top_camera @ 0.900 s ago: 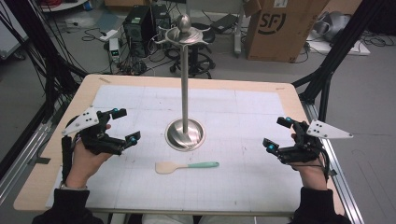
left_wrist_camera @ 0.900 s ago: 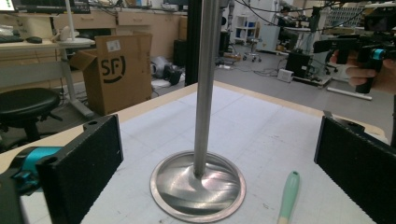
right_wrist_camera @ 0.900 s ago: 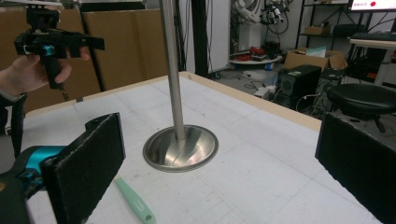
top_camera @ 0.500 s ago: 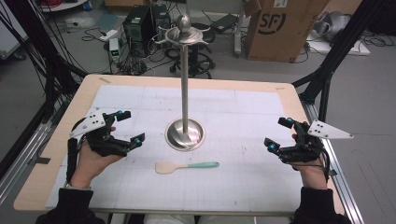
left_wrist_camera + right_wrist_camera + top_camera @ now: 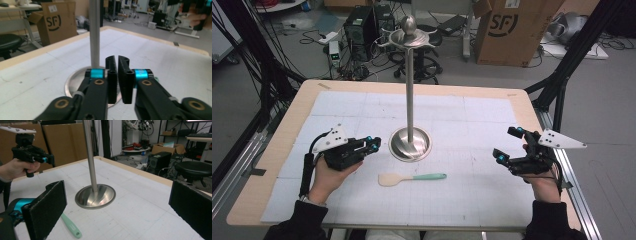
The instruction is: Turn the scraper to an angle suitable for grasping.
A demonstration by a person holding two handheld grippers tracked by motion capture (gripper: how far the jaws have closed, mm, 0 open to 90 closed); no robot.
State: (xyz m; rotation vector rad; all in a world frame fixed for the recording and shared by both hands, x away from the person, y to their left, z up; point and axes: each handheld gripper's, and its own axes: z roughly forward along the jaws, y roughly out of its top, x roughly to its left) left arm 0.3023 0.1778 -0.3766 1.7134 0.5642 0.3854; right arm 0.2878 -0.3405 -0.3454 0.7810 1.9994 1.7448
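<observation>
Your left tool (image 5: 371,144) sits at centre left of the high view with its jaws drawn nearly together, a thin slit between them and nothing held, as its own camera shows (image 5: 117,75). It hangs just beside the round base of the metal stand (image 5: 410,143), pointing at the pole. Your right tool (image 5: 508,145) rests at the right edge of the white mat, jaws spread wide and empty; in its own view the pads (image 5: 47,207) frame the stand's base (image 5: 95,195).

The spatula (image 5: 412,178), pale blade and mint-green handle, lies flat on the counter (image 5: 272,150) just below the stand's base, at lower centre of the frame, between your two hands. Neither tool touches it.

This looks like the approach before the pick-up. The next move probably calls for one tool, opened, to come down over the handle (image 5: 70,226) and close across its width.

Both hands hold their grips low, forearms entering from the bottom edge, wrists turned inward toward the stand.
</observation>
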